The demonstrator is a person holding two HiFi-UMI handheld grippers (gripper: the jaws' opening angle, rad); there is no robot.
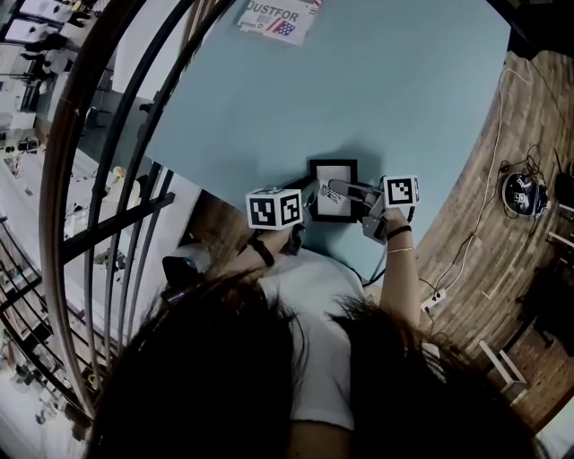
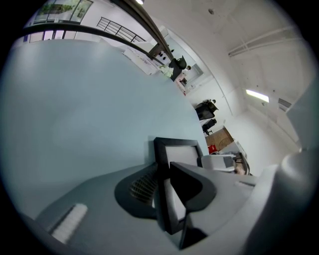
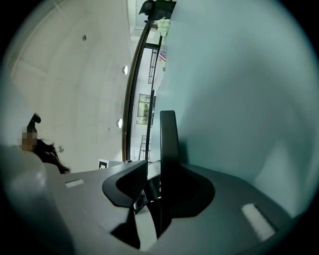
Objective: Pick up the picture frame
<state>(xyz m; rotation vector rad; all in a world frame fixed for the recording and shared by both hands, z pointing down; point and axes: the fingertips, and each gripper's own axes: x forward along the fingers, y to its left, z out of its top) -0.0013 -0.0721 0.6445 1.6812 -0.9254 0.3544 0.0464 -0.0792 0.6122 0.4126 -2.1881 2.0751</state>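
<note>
A black picture frame (image 1: 334,185) with a white insert sits over the near edge of the pale blue table (image 1: 395,90). My left gripper (image 1: 308,203) is shut on the frame's left side, with its marker cube toward me. My right gripper (image 1: 356,200) is shut on the frame's right side. In the left gripper view the picture frame (image 2: 180,150) stands between the left gripper's (image 2: 162,188) jaws, front face showing. In the right gripper view the picture frame (image 3: 167,133) appears edge-on, pinched in my right gripper (image 3: 159,188). Whether the frame touches the table I cannot tell.
A printed sheet (image 1: 279,18) lies at the table's far edge. A dark metal railing (image 1: 117,179) curves along the left. To the right is wooden floor with a white cable, a power strip (image 1: 432,301) and a dark round object (image 1: 521,193).
</note>
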